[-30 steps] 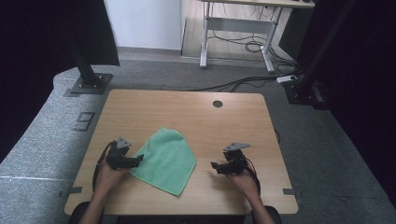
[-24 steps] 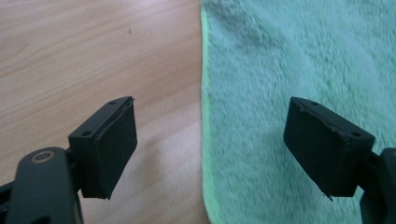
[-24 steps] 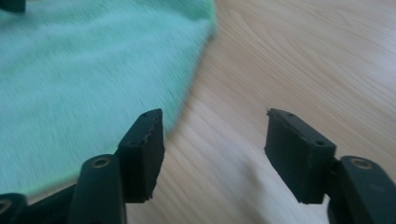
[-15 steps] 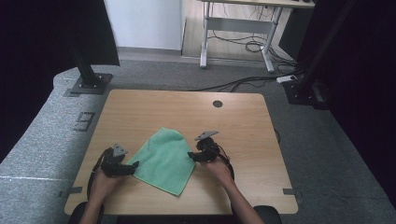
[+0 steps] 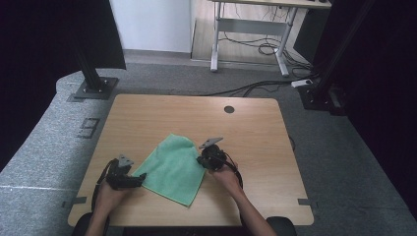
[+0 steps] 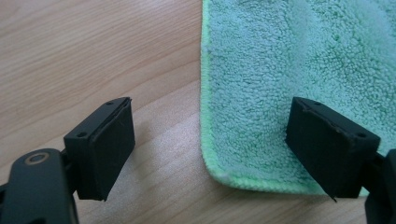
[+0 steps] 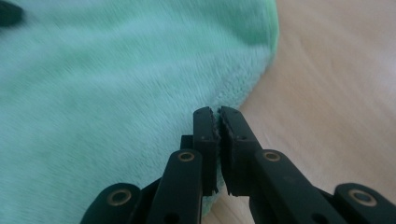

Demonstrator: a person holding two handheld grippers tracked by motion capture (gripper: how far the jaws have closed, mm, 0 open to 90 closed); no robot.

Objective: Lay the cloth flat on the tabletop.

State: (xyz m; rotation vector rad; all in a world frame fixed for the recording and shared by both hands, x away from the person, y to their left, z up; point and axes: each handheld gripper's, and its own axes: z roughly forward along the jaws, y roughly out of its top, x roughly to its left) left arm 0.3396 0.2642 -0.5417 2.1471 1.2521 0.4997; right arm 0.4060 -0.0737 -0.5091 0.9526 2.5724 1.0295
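So far only the first grab looks made: the soft mint-green terry cloth [image 5: 173, 167] lies flat on the wooden bench [image 5: 147, 118]; the right gripper [image 7: 217, 122], jaws just closed, pinches its edge, while the left gripper [image 6: 210, 144] is spread over a corner, ungrasped.

**A wooden bench on grey carpet, dark curtains to either side**

The bench [image 5: 162, 118] has a light wood-grain top with rounded corners and a round cable hole [image 5: 229, 109] near its far edge. It stands on grey carpet [image 5: 44, 147], marked with tape pieces. Black curtains [image 5: 29, 49] hang at left and right. Two black stands on flat base plates [image 5: 92, 88] sit on the floor beside the far corners. Behind, a white wall [image 5: 147, 22] and a metal-legged desk [image 5: 248, 37] with tangled cables [image 5: 251, 46] beneath; a power strip [image 5: 301, 83] lies nearby.
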